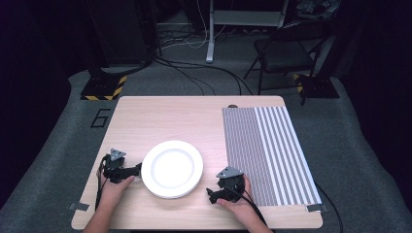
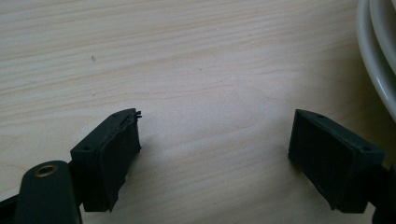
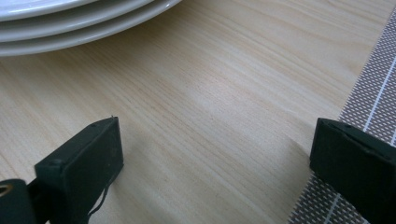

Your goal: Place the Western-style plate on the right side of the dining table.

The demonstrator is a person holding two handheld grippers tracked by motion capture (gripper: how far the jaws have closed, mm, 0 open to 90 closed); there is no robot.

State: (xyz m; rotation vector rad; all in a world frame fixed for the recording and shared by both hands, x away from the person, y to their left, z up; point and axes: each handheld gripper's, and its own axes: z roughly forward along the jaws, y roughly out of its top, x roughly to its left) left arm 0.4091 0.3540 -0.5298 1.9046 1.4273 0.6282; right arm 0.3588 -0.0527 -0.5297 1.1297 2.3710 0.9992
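A stack of white plates (image 1: 172,168) lies near the front middle of the wooden table (image 1: 160,116). My left gripper (image 1: 135,171) rests on the table at the stack's left edge, open, with bare wood between its jaws; the plates' rim (image 2: 377,51) curves past at the right of the left gripper view. My right gripper (image 1: 212,194) sits low at the stack's front right, open and empty. In the right gripper view the plates' stacked rims (image 3: 79,28) lie ahead at top left, and one jaw rests over the placemat (image 3: 373,107).
A grey striped placemat (image 1: 267,150) covers the table's right part. Beyond the table stand a folding chair (image 1: 286,48), a metal stand leg (image 1: 210,34), loose cables on the floor and a yellow-black striped base (image 1: 103,88).
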